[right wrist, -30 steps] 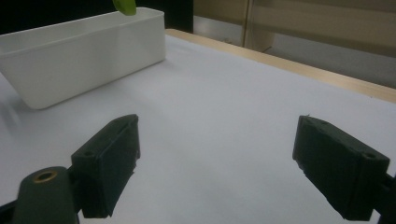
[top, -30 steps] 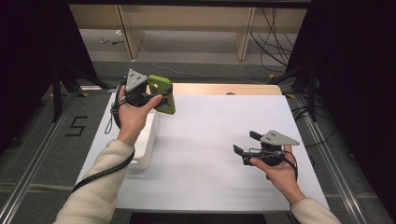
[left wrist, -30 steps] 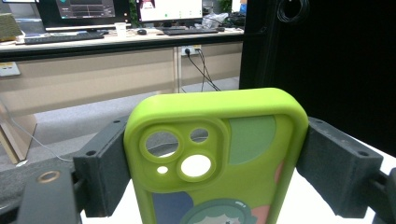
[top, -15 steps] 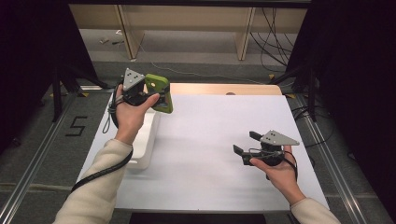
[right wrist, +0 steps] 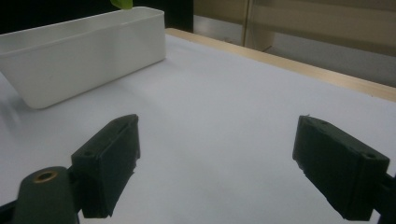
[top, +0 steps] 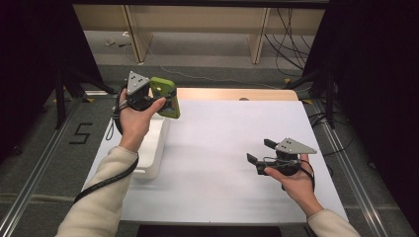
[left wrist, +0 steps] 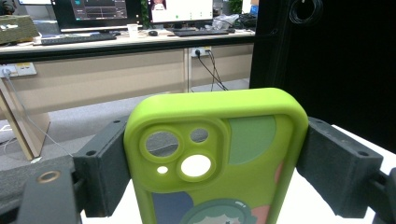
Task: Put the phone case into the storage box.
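A lime-green phone case (top: 166,97) with camera cutouts and a cartoon print is held upright above the table's far left corner. My left gripper (top: 159,98) is shut on it, and in the left gripper view both black jaws press the sides of the case (left wrist: 219,154). My right gripper (top: 259,150) hovers low over the white table top at the right, pointing left. In the right gripper view its jaws stand wide apart (right wrist: 229,163) with nothing between them. A sliver of the green case (right wrist: 120,3) peeks above the white bin.
A white rectangular bin (top: 154,145) sits on the left side of the table, just below the left hand, also seen as a white bin (right wrist: 84,51) ahead of the right jaws. A wooden strip (top: 232,94) runs along the table's far edge. Cables lie on the floor beyond.
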`<action>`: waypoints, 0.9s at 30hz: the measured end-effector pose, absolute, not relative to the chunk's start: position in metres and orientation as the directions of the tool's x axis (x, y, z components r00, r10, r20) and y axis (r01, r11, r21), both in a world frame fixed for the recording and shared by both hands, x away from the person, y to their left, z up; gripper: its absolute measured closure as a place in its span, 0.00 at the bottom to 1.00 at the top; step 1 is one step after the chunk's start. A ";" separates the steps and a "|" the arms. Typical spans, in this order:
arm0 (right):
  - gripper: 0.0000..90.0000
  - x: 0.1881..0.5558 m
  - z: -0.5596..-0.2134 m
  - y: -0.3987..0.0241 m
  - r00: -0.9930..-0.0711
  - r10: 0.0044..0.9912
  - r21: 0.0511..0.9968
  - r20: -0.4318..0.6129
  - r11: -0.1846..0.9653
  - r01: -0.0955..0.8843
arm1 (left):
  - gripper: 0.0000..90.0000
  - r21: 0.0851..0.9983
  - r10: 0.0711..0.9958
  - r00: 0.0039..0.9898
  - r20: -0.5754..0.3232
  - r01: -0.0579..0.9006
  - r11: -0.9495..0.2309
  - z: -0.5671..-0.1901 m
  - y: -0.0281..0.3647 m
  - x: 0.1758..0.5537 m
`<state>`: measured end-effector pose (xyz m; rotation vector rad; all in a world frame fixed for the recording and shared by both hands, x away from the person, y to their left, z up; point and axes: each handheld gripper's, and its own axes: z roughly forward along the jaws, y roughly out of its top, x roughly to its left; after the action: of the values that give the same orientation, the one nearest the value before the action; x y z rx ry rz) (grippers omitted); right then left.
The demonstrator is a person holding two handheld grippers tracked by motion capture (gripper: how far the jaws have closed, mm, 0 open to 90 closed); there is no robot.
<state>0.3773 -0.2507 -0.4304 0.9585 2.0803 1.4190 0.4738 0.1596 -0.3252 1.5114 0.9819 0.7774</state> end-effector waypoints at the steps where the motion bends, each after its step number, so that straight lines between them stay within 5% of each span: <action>1: 0.18 0.377 -0.430 -0.251 -0.661 0.750 0.926 0.022 0.233 0.296 | 0.18 0.985 0.899 0.435 -0.042 0.167 -0.034 -0.325 0.160 0.474; 27: 0.18 0.377 -0.431 -0.250 -0.661 0.750 0.927 0.024 0.231 0.296 | 0.18 0.985 0.911 0.409 -0.049 0.172 -0.024 -0.326 0.171 0.477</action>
<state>0.3775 -0.2503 -0.4314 0.9606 2.0812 1.4194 0.4772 0.1712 -0.3258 1.4958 1.0131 0.7924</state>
